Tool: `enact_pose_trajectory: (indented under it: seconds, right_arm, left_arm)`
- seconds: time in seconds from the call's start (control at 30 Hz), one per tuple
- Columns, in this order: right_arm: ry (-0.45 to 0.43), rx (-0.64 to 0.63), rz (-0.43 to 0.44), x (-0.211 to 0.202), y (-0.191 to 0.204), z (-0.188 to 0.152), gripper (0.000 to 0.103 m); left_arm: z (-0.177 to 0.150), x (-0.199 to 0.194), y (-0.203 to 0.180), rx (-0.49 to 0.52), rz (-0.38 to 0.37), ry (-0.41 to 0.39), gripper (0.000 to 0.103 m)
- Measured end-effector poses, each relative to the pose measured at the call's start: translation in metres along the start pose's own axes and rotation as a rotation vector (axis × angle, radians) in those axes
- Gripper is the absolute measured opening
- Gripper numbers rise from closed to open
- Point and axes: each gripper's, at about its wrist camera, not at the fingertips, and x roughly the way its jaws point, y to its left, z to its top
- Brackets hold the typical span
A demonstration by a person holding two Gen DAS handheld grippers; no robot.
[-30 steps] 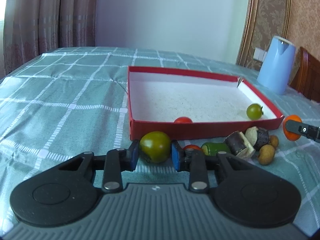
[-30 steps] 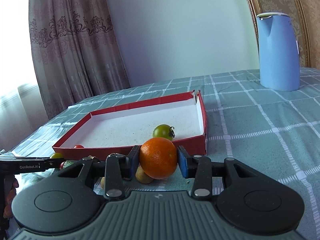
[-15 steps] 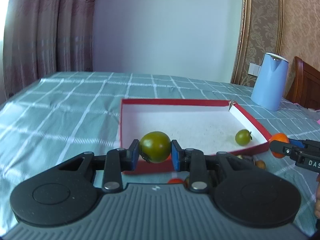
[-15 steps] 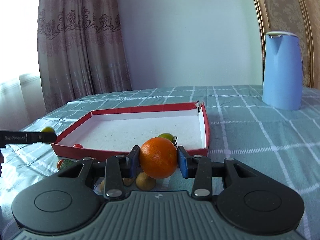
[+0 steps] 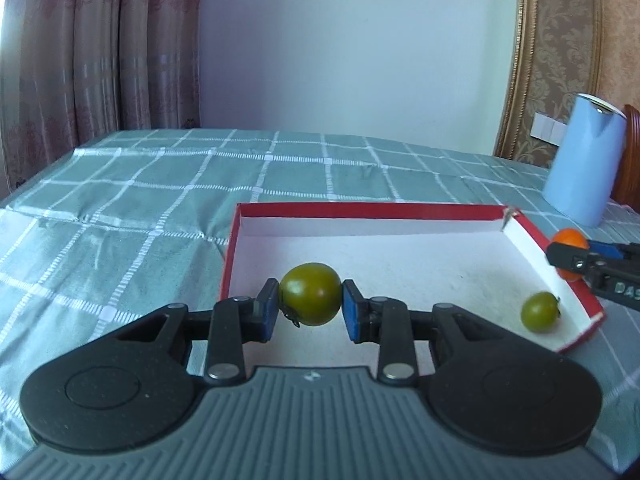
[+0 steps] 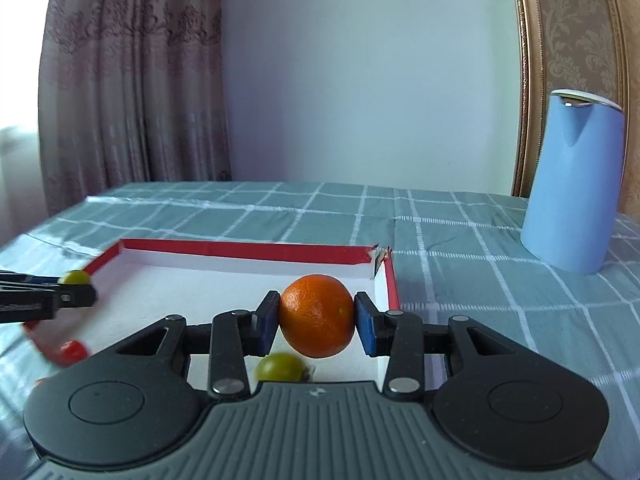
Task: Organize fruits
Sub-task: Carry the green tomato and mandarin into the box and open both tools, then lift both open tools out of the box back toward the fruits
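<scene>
Here we see a red box [image 5: 400, 211] with a white inside sitting on a green checked tablecloth [image 5: 160, 184]. Our left gripper [image 5: 311, 312] has its two blue pads squeezed tight on a big green tomato [image 5: 311, 299], one pad on each side. We hold this tomato up over the near left part of the box. Inside the box, a small green tomato [image 5: 540, 312] lies on the white floor by the right wall, close to the near right corner.

From the other side we see our right gripper [image 6: 317, 320] with its blue pads pressed on an orange [image 6: 317, 315]. The orange hangs over the right part of the box [image 6: 240, 249], near the torn far corner. The small green tomato [image 6: 279, 367] lies under it on the box floor. A small red tomato [image 6: 72, 351] lies in the box by the left wall, though it looks blurry. In the left view the orange [image 5: 569, 240] peeks out past the right wall of the box.

A tall blue jug [image 6: 574, 188] stands on the cloth, well apart from the box on the right. Pink curtains [image 6: 132, 92] hang behind the table
</scene>
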Motion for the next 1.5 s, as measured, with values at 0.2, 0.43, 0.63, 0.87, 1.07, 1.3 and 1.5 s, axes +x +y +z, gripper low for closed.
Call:
enact_pose_trajectory:
  seconds: [0.2,0.43,0.63,0.87,1.07,1.3,1.5]
  right_arm:
    - [0.072,-0.021,-0.002,0.036,0.005,0.006,0.039]
    - [0.116,-0.037,-0.004,0.05,0.008,0.003,0.039]
    - [0.13,-0.04,-0.002,0.054,0.01,0.003,0.04]
    - [0.132,-0.049,-0.001,0.054,0.01,0.004,0.043]
    - [0.084,-0.018,0.0,0.047,0.005,0.002,0.066]
    - [-0.045,0.023,0.0,0.014,-0.004,0.002,0.066]
    - [-0.106,0.068,0.011,-0.022,-0.013,-0.004,0.071]
  left_arm:
    - [0.007,0.024,0.001,0.013,0.051,0.036,0.03]
    - [0.008,0.037,0.002,0.014,0.062,0.066,0.03]
    - [0.006,0.042,0.001,0.023,0.064,0.089,0.031]
    - [0.004,0.035,-0.005,0.046,0.057,0.039,0.064]
    - [0.004,0.023,-0.005,0.045,0.056,-0.017,0.079]
    - [-0.009,-0.009,0.0,0.056,0.119,-0.132,0.091]
    - [-0.029,-0.041,0.022,-0.027,0.081,-0.144,0.091]
